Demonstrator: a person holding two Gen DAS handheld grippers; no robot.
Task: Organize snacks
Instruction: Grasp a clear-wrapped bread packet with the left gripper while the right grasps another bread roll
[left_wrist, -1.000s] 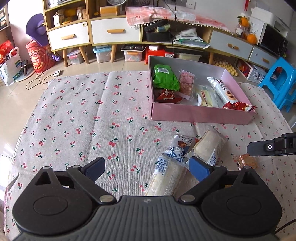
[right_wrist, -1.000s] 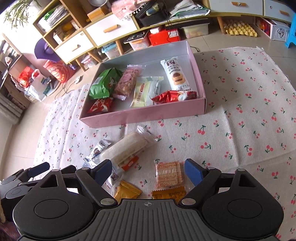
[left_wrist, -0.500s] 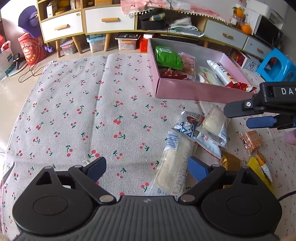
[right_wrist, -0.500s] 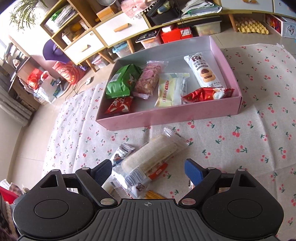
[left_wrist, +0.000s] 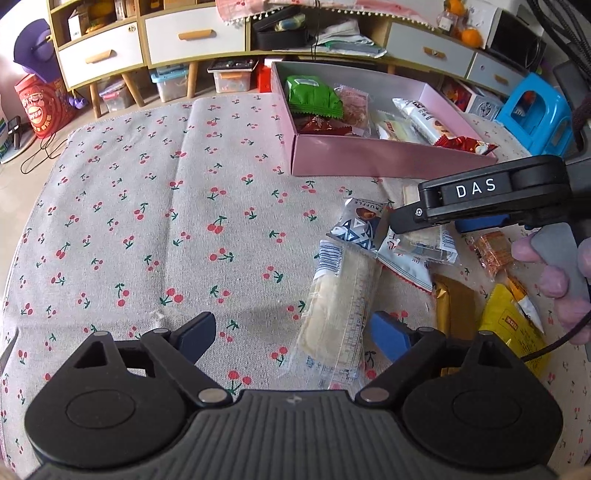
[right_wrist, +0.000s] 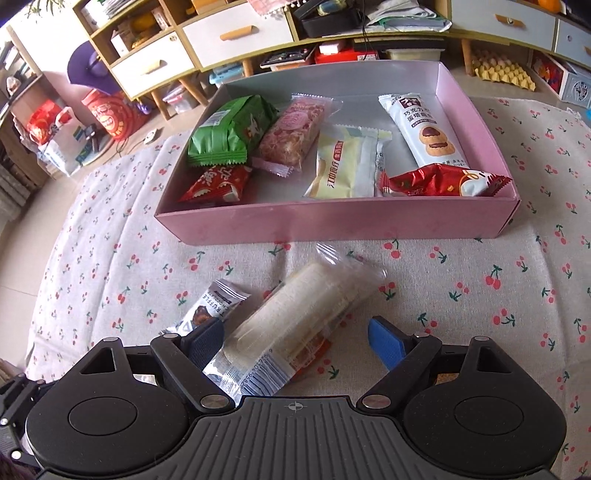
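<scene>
Between the spread blue fingertips of the right gripper (right_wrist: 297, 341) lies a long cake roll (right_wrist: 303, 315) in a clear wrapper, cream-coloured, with a barcode at its near end. It rests on a cherry-print cloth (right_wrist: 461, 266), angled toward the pink box (right_wrist: 332, 223), and overlaps an orange-edged packet beneath it. The jaws stand wide apart with the roll between them; the left pad sits right at the wrapper's edge, though whether it touches cannot be told. A small truffle chocolate packet (right_wrist: 212, 306) lies just left of the roll. From the left wrist view, the left gripper (left_wrist: 293, 334) also hangs released over the cloth, with a second clear-wrapped roll (left_wrist: 341, 306) lying between its fingertips, closer to the right one. On the near side of the pink box, to the right, lie a gold packet (left_wrist: 456, 306), a yellow packet (left_wrist: 511, 328) and a clear pack of brown crackers (left_wrist: 493, 251). The person's right hand (left_wrist: 554, 284) grips the handle of the right tool, low over the pile. Farther off, the pink box sits on the cloth holding a green bag (right_wrist: 231, 131), a pink bar (right_wrist: 291, 134), a pale yellow packet (right_wrist: 347, 162), a white cookie pack (right_wrist: 424, 129) and two red packets.
</scene>
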